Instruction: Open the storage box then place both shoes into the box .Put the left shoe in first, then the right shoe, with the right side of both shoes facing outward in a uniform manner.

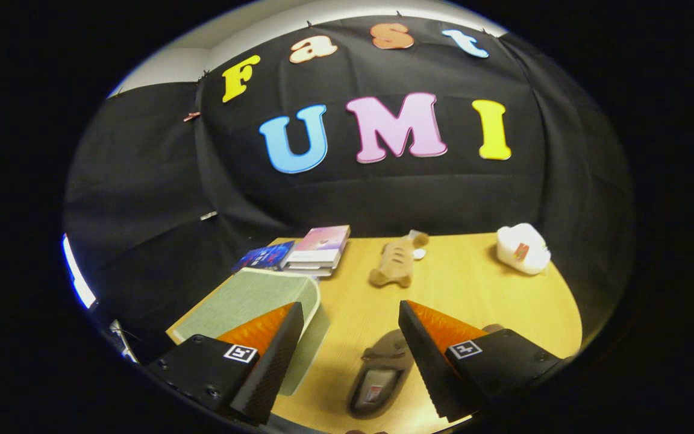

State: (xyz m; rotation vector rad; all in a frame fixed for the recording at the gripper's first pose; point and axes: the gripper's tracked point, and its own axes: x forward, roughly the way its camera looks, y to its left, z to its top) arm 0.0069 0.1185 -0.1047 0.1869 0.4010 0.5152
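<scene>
- The gripper (350, 349) hangs above the wooden table (491, 301), its 2 fingers spread wide and holding nothing.
- Between the fingers, just by the right one, 1 brown shoe (380, 377) lies on the table.
- Under the left finger sits the green storage box (262, 295), lid closed.
- Beyond, the other shoe (396, 260) rests mid-table, books (317, 248) beside the box, a white object (523, 248) far right.

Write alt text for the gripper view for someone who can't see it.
The gripper hangs open above a wooden table, with a brown shoe lying between its fingers and a closed green storage box by the left finger. Beyond them lie a second brown shoe, stacked books and a white object.
</scene>
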